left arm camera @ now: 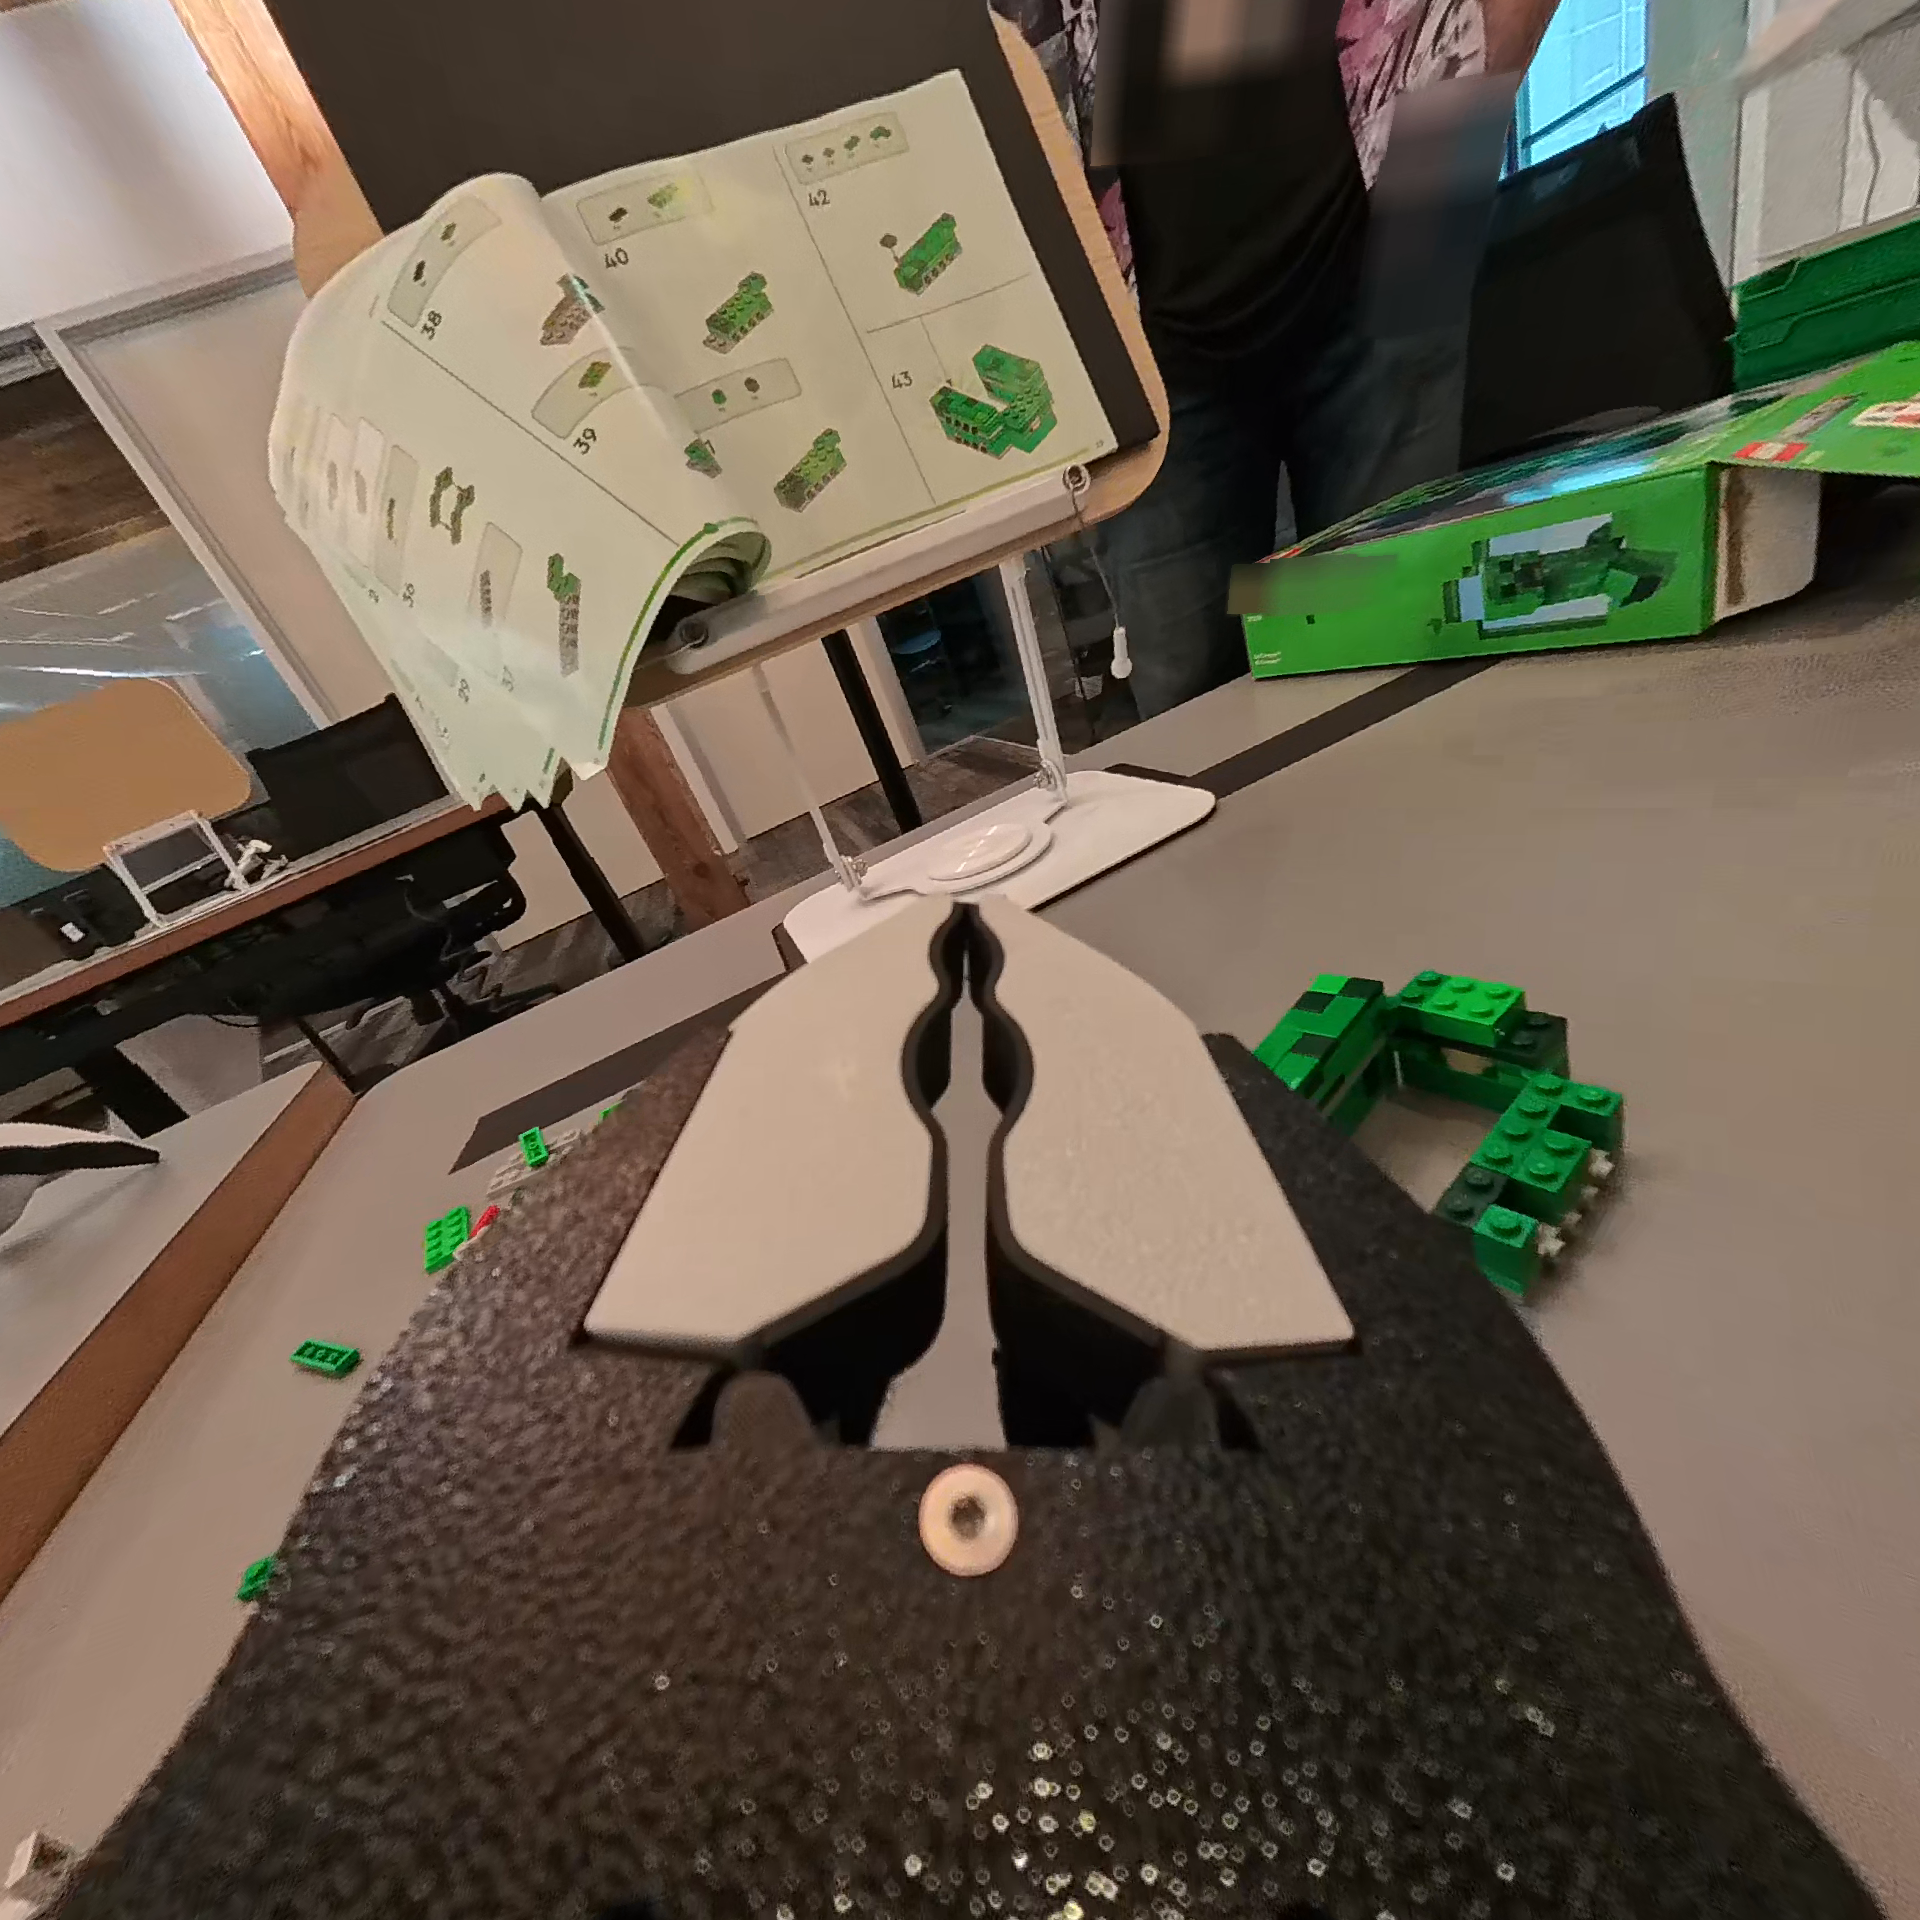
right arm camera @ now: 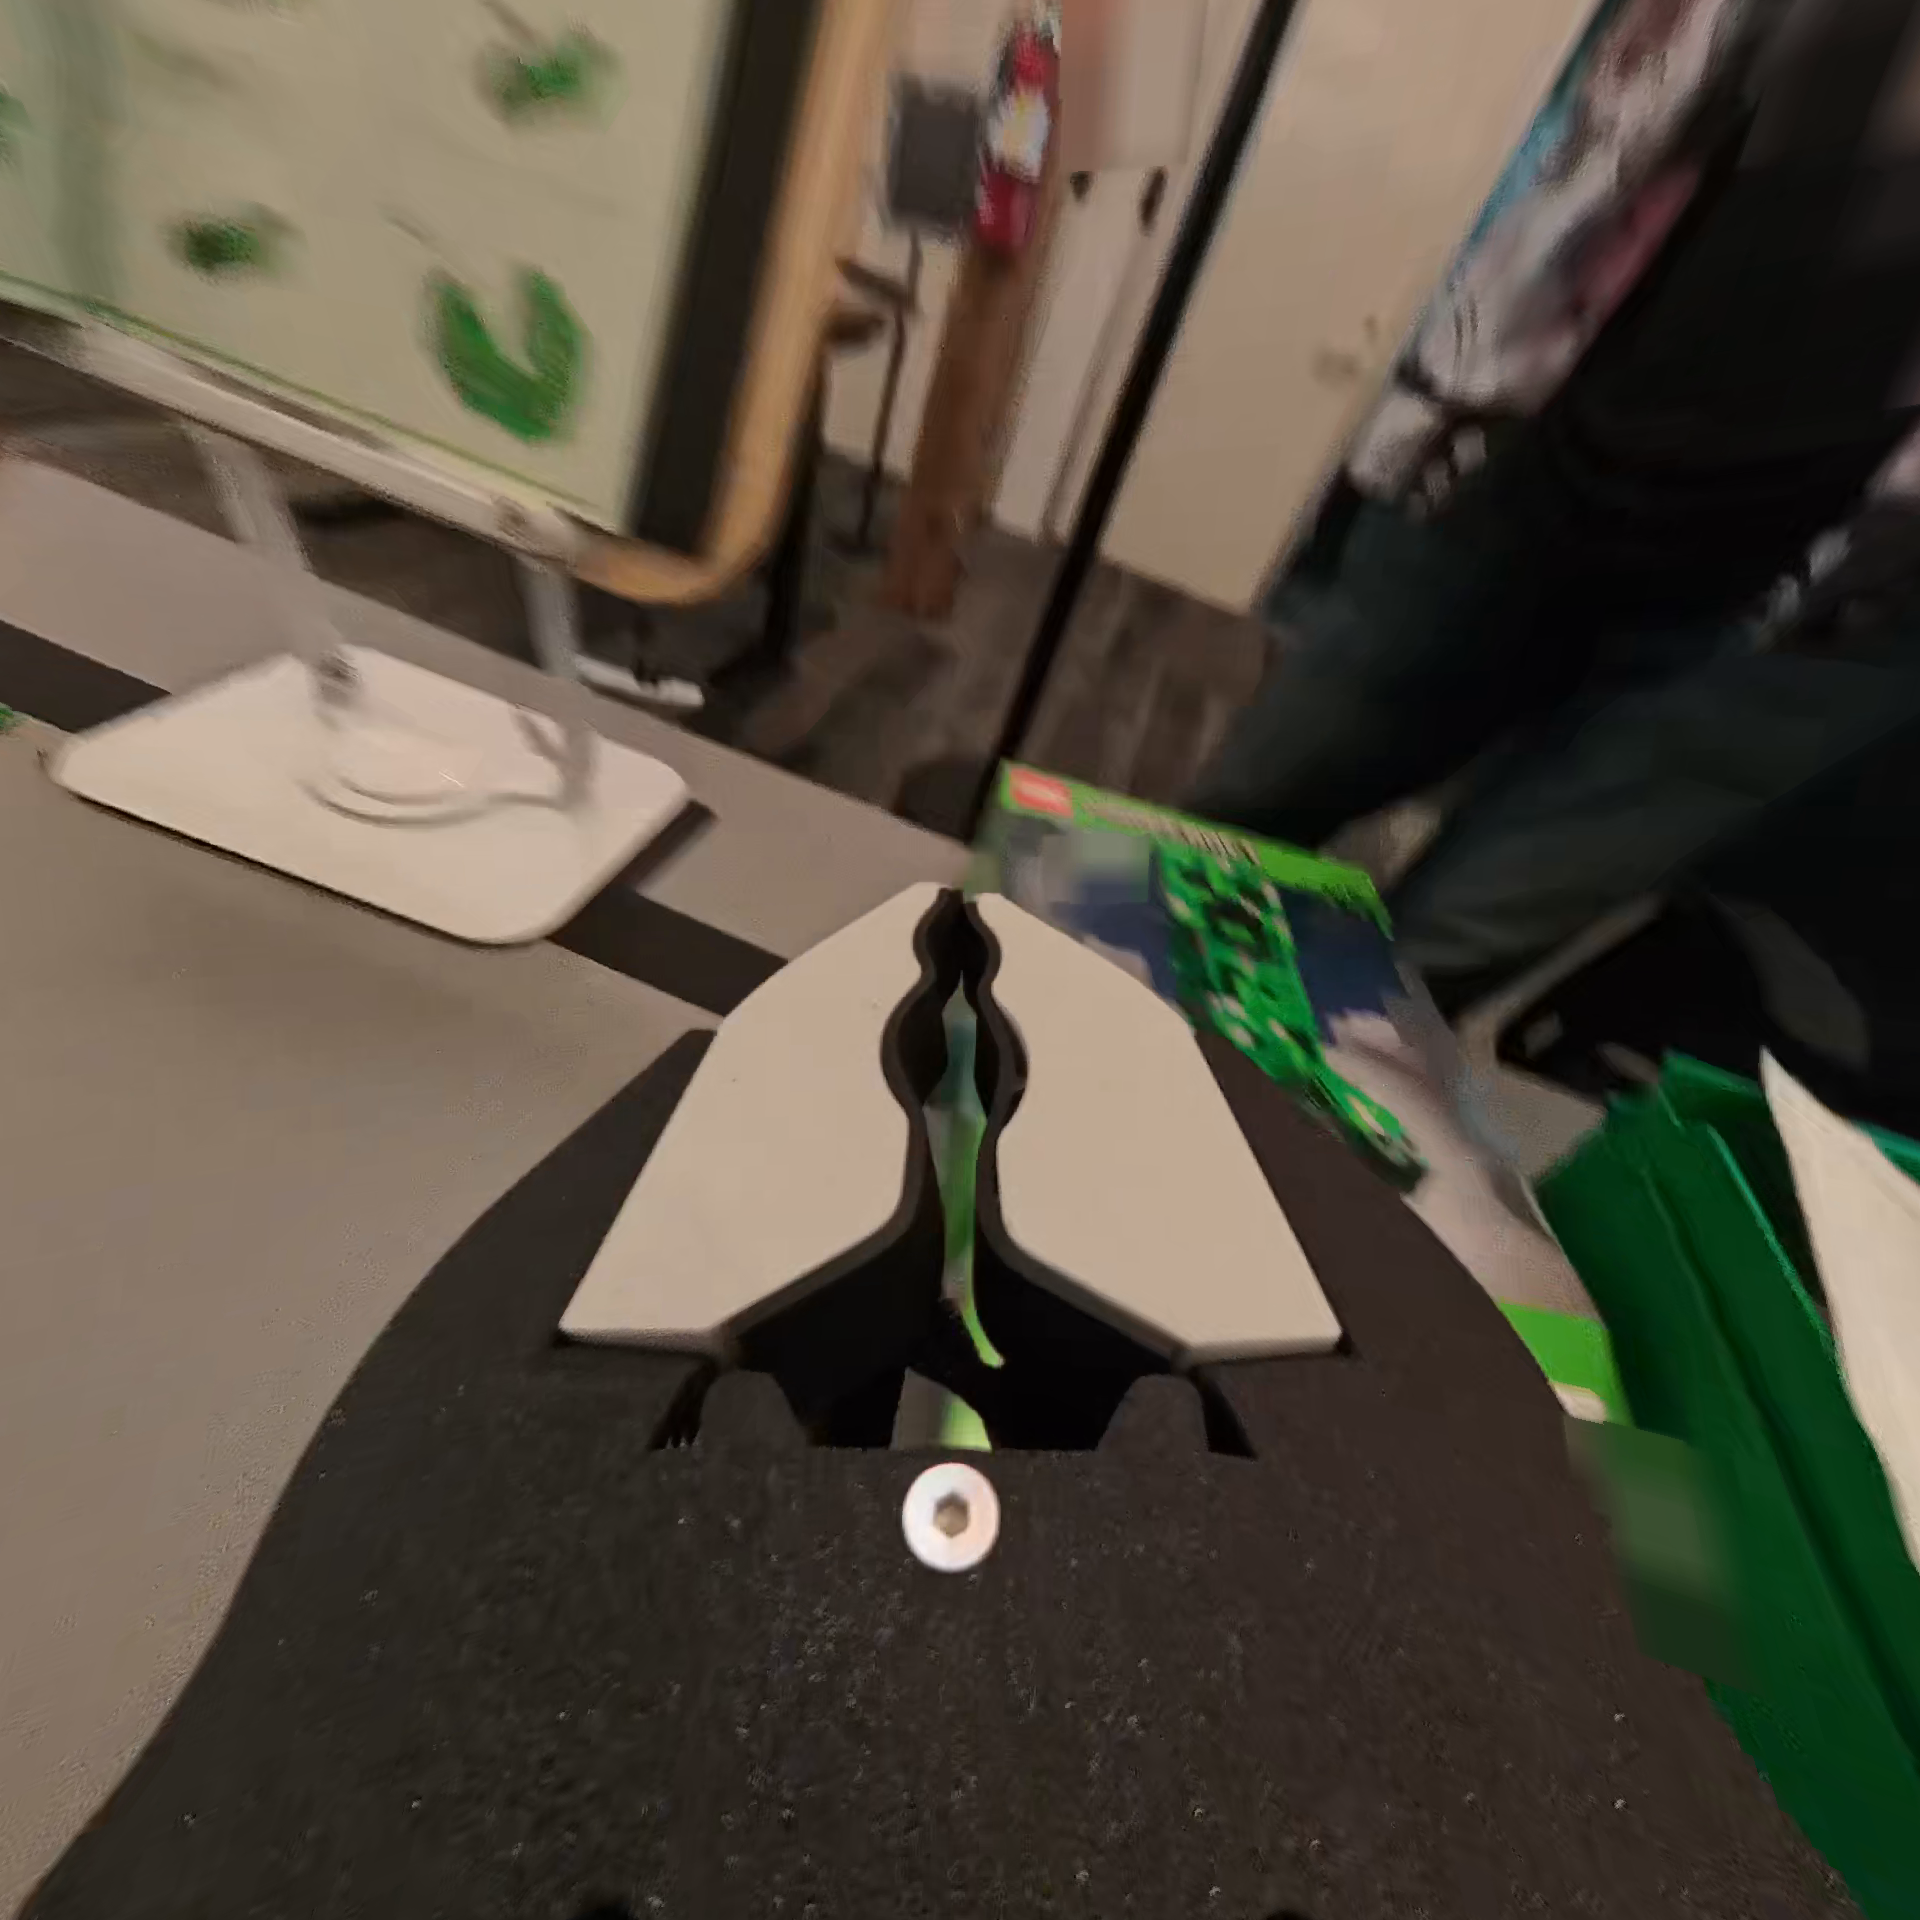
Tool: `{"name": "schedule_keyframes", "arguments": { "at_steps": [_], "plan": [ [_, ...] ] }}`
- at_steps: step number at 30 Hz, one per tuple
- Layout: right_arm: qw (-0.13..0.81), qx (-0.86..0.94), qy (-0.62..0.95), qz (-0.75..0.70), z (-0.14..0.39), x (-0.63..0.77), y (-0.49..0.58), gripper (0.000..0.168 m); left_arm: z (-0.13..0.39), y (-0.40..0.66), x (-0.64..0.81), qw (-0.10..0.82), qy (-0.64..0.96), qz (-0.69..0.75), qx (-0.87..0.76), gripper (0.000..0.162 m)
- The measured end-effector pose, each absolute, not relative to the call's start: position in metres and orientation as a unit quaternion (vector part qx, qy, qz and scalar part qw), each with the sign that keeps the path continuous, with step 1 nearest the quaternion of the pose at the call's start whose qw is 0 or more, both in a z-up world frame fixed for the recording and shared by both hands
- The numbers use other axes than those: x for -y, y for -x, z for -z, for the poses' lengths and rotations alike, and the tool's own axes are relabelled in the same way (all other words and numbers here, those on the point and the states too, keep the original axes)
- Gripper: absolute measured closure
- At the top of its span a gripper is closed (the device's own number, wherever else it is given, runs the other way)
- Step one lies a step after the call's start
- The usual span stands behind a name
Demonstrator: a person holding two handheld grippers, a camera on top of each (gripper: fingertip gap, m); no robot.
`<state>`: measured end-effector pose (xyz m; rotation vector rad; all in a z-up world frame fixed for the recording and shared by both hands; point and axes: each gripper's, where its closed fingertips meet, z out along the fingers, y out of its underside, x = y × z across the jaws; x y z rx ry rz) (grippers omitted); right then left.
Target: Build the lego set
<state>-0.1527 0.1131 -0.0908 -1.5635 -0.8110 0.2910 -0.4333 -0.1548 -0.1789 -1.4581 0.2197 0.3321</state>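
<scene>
Both the left gripper (left arm camera: 966, 920) and right gripper (right arm camera: 958, 906) have fingers pressed together, empty; the green lego build (left arm camera: 1455, 1101) sits right of the left one, the booklet stand (left arm camera: 997, 842) ahead.

On the table (left arm camera: 1558, 831), the half-built model (left arm camera: 1455, 1101) sits just right of the left gripper (left arm camera: 966, 920), with loose bricks (left arm camera: 447, 1236) scattered to that gripper's left. Beyond both, a stand (left arm camera: 997, 842) holds the open instruction booklet (left arm camera: 727, 343) up off the table. Farther right lies the box (left arm camera: 1507, 582), with a person (left arm camera: 1247, 312) standing behind it.
</scene>
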Motion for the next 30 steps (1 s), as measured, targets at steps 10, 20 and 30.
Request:
{"name": "schedule_keyframes", "arguments": {
  "at_steps": [10,20,30],
  "plan": [
    [0.45,0.36,0.81,-0.11,0.163,-0.194,0.105,0.168,0.181,0.438,0.154,0.722,0.675,-0.129,-0.082,0.162],
    [0.461,0.366,0.806,-0.055,0.164,-0.214,0.103,0.168,0.18,0.435,0.155,0.728,0.669,-0.117,-0.088,0.162],
    [0.558,0.343,0.727,-0.208,0.141,-0.088,0.21,0.168,0.175,0.437,0.157,0.736,0.657,-0.137,-0.085,0.162]
  ]
}}
